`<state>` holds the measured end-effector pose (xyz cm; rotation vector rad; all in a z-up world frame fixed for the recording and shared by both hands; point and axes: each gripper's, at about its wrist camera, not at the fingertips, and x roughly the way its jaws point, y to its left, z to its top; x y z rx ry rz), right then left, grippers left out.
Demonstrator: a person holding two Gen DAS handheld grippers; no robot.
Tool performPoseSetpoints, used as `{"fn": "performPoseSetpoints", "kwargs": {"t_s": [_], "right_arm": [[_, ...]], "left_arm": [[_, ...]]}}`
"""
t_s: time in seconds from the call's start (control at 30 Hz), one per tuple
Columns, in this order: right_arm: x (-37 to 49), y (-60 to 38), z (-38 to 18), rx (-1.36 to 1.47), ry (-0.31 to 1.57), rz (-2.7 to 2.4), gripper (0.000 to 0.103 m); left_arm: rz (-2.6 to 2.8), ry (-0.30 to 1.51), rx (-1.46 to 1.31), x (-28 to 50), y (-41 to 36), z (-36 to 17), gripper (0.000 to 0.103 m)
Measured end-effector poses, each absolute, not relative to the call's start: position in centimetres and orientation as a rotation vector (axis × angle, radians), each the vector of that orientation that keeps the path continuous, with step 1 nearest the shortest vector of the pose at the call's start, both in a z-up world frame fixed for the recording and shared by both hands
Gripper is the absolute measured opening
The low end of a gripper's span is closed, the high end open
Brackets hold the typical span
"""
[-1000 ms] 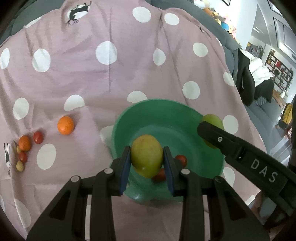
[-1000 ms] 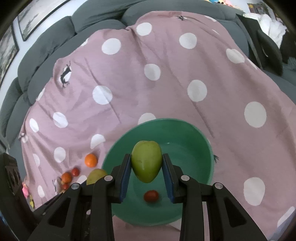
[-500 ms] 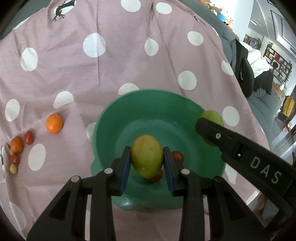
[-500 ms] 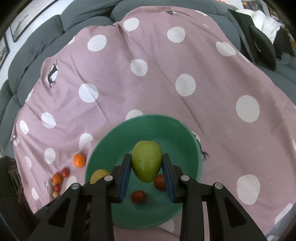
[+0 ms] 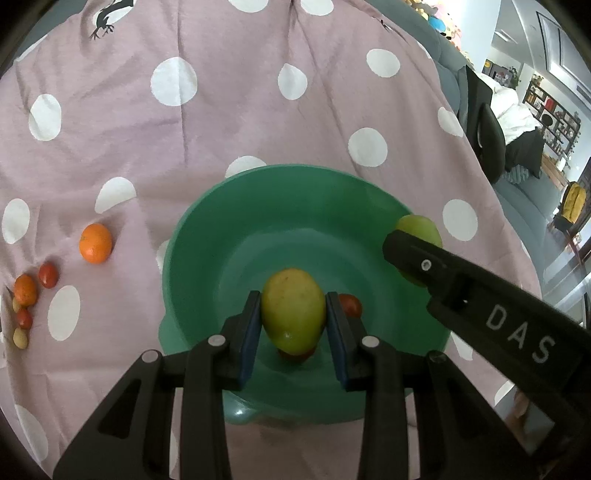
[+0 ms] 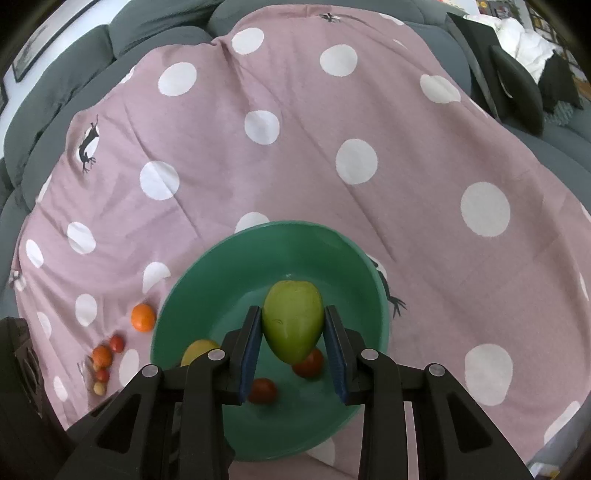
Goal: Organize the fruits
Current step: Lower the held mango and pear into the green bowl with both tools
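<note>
A green bowl (image 5: 258,236) (image 6: 354,254) sits on a pink polka-dot cloth. My left gripper (image 5: 293,321) is shut on a yellow-green mango (image 5: 293,308) and holds it over the bowl's near side. My right gripper (image 6: 293,325) is shut on a green mango (image 6: 293,319) and holds it over the bowl; it also shows in the left wrist view (image 5: 421,229). Two red tomatoes (image 6: 308,363) (image 6: 262,391) lie in the bowl. An orange (image 5: 95,243) (image 6: 143,316) and several small fruits (image 5: 27,295) lie on the cloth to the left.
The cloth (image 6: 332,110) covers a grey sofa (image 6: 159,33). Dark cushions (image 6: 517,81) lie at the far right. The right gripper's black arm (image 5: 498,325) crosses the left wrist view on the right.
Both grippers have moved forward over the bowl with their mangoes still held. The bowl's tomatoes now show under the right gripper.
</note>
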<state>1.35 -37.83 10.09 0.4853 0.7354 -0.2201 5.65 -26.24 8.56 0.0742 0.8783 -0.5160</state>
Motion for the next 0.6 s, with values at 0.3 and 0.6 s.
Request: {"fn": "performPoseSetpoints", "kwargs": {"t_s": [0.3, 0.6], "right_arm": [[1.52, -37.75, 9.92, 0.477, 0.746, -0.232, 0.034], [1.78, -37.78, 9.55, 0.466, 0.763, -0.245, 0.034]], "left_arm": [[-0.52, 0.886, 0.08, 5.64, -26.66, 8.2, 0.034], [-0.523, 0.897, 0.083, 5.69, -27.05, 7.87, 0.034]]}}
